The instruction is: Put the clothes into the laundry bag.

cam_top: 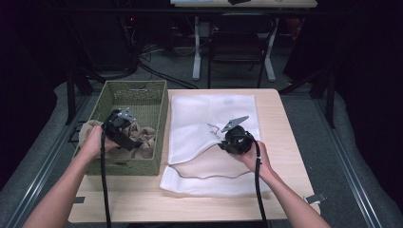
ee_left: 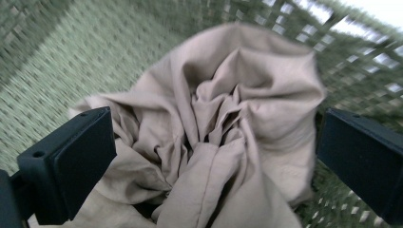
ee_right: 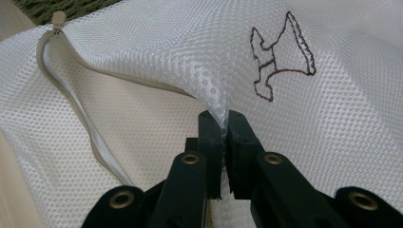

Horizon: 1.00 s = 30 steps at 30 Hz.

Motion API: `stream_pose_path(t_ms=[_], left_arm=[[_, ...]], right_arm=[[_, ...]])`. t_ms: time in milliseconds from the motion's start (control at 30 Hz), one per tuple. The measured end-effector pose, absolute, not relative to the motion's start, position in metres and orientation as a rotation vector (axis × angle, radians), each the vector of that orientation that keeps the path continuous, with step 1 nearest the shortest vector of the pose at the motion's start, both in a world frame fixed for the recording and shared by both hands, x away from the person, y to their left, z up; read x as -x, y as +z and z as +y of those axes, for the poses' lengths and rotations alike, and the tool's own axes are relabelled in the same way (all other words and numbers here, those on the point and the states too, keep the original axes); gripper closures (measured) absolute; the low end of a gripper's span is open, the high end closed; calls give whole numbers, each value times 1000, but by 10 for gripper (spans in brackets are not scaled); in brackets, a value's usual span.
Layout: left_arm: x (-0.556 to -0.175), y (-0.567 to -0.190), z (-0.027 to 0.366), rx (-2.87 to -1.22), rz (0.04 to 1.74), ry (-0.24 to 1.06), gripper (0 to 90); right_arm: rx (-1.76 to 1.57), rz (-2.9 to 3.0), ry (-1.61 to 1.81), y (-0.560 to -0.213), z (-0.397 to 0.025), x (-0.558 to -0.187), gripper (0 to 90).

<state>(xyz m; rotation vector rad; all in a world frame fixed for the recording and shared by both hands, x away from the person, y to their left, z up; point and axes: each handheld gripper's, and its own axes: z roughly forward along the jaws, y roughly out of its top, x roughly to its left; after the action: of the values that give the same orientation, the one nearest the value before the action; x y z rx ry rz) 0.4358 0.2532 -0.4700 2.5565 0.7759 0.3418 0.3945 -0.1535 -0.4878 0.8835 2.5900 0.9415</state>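
My left gripper (cam_top: pixel 124 135) hangs over the near end of the green woven basket (cam_top: pixel 157 102), jaws spread wide, with the beige cloth (ee_left: pixel 223 137) bunched directly ahead and between them; the pads (ee_left: pixel 83 159) flank the heap without yet closing on it. The cloth looks light, limp and deeply creased, a soft wad that will sag and trail once lifted, so I judge the best hold is the raised knot of folds at its centre, straight off the jaw tips, taking several layers at once rather than one loose edge. Nothing about it looks fragile or slippery. My right gripper (ee_right: pixel 222 137) has its jaws pressed together on a pinched-up ridge of the white mesh laundry bag (ee_right: pixel 157 52), which lies flat on the wooden table (cam_top: pixel 285 137) on the far side of the basket wall from my left gripper. The mesh is thin and floppy, and tents up only where I pinch it. The bag's beige zipper (ee_right: pixel 78 107) curves away to the left of the right jaws, its pull (ee_right: pixel 58 20) at the far end; it appears unzipped, the opening gaping there.
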Motion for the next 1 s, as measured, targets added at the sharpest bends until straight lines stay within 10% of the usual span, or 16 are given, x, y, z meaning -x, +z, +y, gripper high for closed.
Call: stream_pose_path(t_ms=[1000], left_arm=[[-462, -507, 243, -2654, 814, 198, 0]], right_arm=[[-883, 2586, 935, -488, -153, -394, 863]])
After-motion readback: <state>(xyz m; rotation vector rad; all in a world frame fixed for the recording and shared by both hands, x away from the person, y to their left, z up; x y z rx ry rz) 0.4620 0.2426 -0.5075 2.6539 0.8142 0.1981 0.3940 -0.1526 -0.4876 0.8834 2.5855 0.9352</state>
